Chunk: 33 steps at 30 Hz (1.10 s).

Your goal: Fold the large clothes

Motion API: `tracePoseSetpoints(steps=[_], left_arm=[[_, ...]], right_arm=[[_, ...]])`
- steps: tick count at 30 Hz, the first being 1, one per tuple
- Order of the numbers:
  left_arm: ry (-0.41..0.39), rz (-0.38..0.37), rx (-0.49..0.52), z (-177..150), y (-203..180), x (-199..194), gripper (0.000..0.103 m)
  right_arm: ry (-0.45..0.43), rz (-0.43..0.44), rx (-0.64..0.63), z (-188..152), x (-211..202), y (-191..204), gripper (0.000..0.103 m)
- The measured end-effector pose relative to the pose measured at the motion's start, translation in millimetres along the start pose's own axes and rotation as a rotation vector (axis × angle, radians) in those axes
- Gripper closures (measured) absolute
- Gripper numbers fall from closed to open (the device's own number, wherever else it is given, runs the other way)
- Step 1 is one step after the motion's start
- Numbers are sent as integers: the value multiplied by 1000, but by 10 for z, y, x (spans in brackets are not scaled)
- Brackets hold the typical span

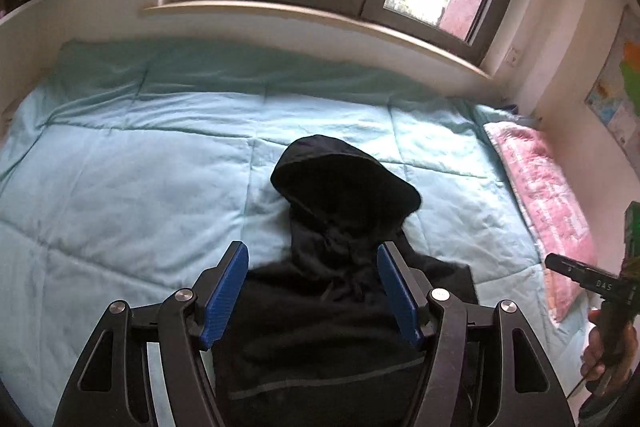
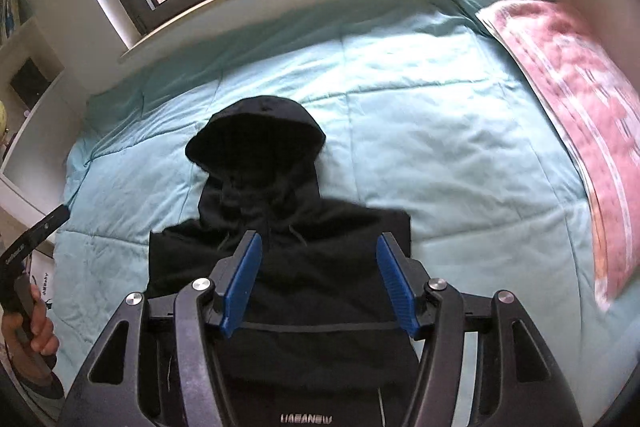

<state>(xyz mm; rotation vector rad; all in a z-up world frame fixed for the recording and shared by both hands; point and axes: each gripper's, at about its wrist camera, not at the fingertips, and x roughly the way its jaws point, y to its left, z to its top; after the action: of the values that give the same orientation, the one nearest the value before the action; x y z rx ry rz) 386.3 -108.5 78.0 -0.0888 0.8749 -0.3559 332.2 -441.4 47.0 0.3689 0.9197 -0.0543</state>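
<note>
The black hoodie (image 2: 280,251) lies partly folded on the blue quilt (image 2: 440,147), hood outstretched; both the left gripper (image 1: 312,291) and right gripper (image 2: 318,279) are held apart, empty; the hood should be folded down squarely.

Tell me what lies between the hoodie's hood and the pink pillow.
Nothing but bare light-blue quilt. In the right wrist view the black hoodie has its hood apart from the pink pillow, and no object sits on the stretch between them.

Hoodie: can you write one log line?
black hoodie: partly folded on blue quilt | left gripper: open, empty | right gripper: open, empty
</note>
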Motion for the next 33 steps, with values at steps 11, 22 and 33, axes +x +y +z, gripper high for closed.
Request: tracePoseSetpoints(steps=[11,22,33], left_arm=[[138,7,-92,428,373,1715,35],[221,37,-124,509,524,2851,35],[119,-258,-182,820,828,2435,90]], right_arm=[[53,-6,-6,654,1568,168,39],[147,-38,24,889,2789,75,42],[25,-16,157,1079,2606,-243,98]])
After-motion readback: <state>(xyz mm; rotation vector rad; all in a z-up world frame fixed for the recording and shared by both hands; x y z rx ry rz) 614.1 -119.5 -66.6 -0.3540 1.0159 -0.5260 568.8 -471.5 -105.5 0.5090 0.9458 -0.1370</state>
